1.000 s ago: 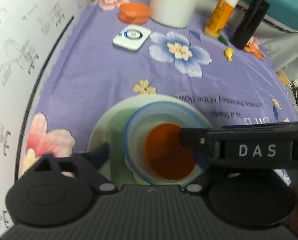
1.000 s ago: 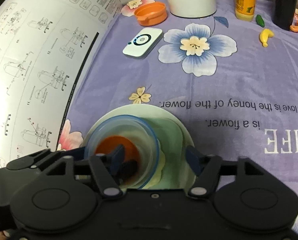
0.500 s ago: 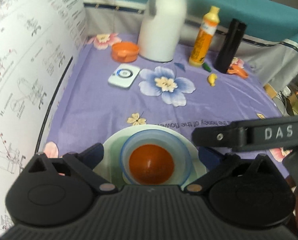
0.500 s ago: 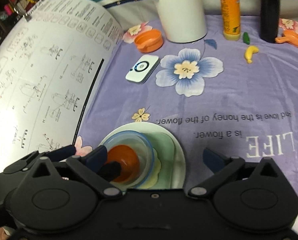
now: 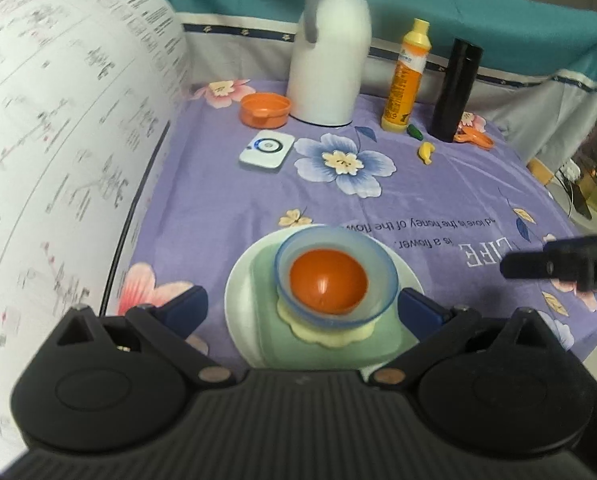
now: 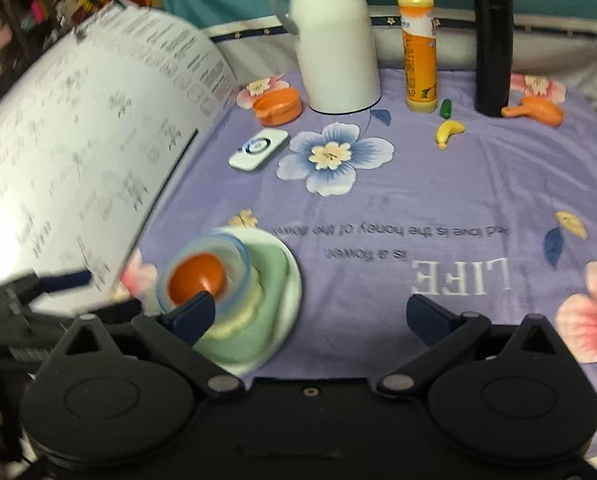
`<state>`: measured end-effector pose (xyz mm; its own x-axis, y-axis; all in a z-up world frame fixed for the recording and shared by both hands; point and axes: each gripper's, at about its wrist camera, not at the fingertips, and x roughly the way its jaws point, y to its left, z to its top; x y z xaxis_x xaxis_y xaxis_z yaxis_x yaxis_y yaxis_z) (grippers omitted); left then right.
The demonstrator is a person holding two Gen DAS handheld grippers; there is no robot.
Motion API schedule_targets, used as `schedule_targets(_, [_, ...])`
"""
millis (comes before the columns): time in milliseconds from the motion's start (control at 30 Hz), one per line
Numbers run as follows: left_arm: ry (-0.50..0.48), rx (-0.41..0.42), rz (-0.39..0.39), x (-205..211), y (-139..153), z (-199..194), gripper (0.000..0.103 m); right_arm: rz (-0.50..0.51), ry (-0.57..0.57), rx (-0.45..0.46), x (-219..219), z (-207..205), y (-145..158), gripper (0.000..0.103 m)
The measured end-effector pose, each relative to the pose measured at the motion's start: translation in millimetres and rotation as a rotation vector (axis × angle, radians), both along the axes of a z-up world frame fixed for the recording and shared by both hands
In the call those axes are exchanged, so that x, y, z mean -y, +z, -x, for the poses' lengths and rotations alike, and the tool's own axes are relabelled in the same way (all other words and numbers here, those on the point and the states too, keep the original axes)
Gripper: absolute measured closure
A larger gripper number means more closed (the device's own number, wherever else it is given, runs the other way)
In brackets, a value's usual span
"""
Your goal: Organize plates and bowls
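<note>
A stack stands on the purple flowered cloth: a white plate (image 5: 238,292) at the bottom, a green square plate (image 5: 266,320), a pale yellow scalloped dish (image 5: 330,338), a clear blue bowl (image 5: 378,272) and an orange bowl (image 5: 328,282) inside it. The stack also shows in the right wrist view, with the white plate (image 6: 292,280) and the orange bowl (image 6: 196,278). My left gripper (image 5: 302,306) is open and empty, above and behind the stack. My right gripper (image 6: 310,314) is open and empty, to the right of the stack.
A large curved printed sheet (image 5: 58,160) rises along the left. At the back stand a white jug (image 5: 328,72), an orange bottle (image 5: 404,80), a black flask (image 5: 456,92) and an orange lid (image 5: 264,110). A white device (image 5: 266,150) and a toy banana (image 5: 425,152) lie nearby.
Both grippers have pulled back and up from the stack, and their fingers have spread wider. The right gripper has moved off to the right. The orange bowl rests in the blue bowl.
</note>
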<state>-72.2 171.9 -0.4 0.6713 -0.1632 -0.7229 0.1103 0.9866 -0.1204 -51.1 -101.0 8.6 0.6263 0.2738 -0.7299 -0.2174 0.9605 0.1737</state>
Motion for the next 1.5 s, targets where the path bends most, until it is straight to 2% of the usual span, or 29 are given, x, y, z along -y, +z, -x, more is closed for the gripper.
schedule_targets(100, [0.026,-0.009,0.009,-4,-3,5,0.0,0.052,0.004,-0.013,-2,9,-6,0.0])
schedule_targets(233, [0.044,-0.013,-0.001,-3,-5,9,0.0,0.06,0.008,-0.036,-5,16,-10,0.0])
schedule_targets(533, [0.055,-0.032,0.016,-1,-12,13,0.0,0.127,0.04,-0.012,-18,24,-12,0.0])
schedule_targets(1167, [0.054,-0.094,0.023,-7,-28,0,0.0,0.148,0.051,-0.038,-25,15,-20,0.0])
schedule_targets(1500, [0.032,-0.099,0.014,-5,-32,-2,0.0,0.15,0.058,-0.04,-28,13,-21,0.0])
